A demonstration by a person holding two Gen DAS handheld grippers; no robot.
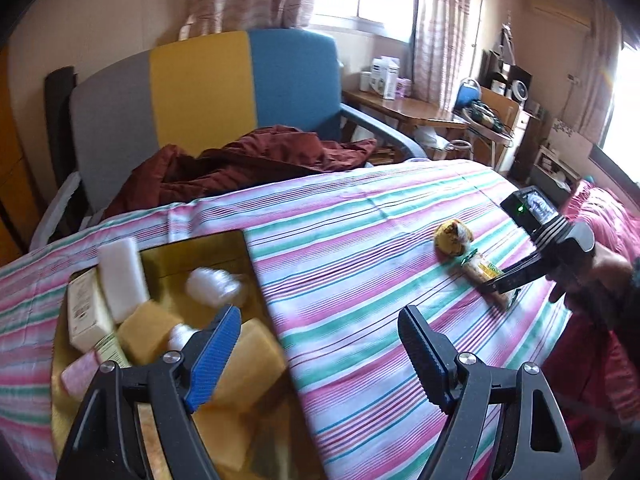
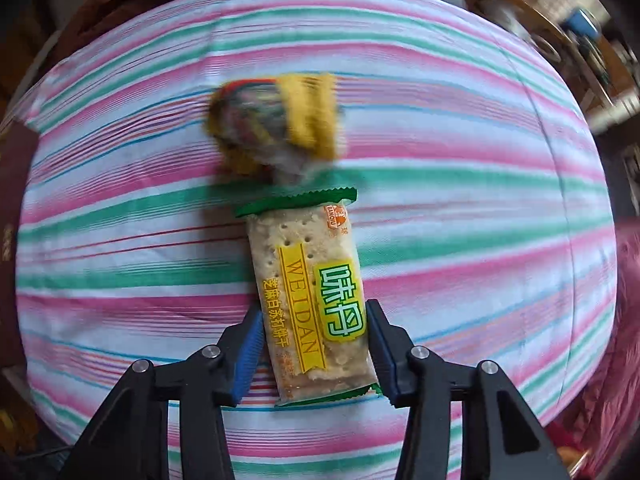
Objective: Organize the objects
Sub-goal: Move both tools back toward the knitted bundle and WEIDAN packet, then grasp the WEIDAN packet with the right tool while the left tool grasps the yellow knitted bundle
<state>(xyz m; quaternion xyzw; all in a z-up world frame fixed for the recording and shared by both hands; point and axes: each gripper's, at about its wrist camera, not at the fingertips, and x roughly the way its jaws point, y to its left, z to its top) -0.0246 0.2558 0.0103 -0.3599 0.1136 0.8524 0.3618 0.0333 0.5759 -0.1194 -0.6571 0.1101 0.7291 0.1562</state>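
Note:
A cracker packet point(image 2: 308, 280) with green ends lies on the striped cloth point(image 2: 460, 220). My right gripper point(image 2: 314, 312) points down at it, both blue pads against the packet's long sides, shut on it. The left wrist view shows that right gripper point(image 1: 496, 286) on the packet point(image 1: 478, 268) at the right. Just beyond lies a yellow wrapped snack point(image 2: 276, 120), also visible from the left point(image 1: 454, 238). My left gripper point(image 1: 320, 312) hangs open and empty over the right edge of a gold tray point(image 1: 224, 248). The tray holds a white block point(image 1: 120, 276), a cream box point(image 1: 86, 312), yellow sponges point(image 1: 144, 332) and a clear wrapped item point(image 1: 212, 286).
A maroon cloth point(image 1: 248, 164) is heaped at the far edge, in front of a grey, yellow and blue chair point(image 1: 208, 80). A wooden desk point(image 1: 408, 112) with boxes stands by the window. A hand point(image 1: 600, 276) holds the right gripper. Red bedding point(image 1: 600, 360) lies at the right.

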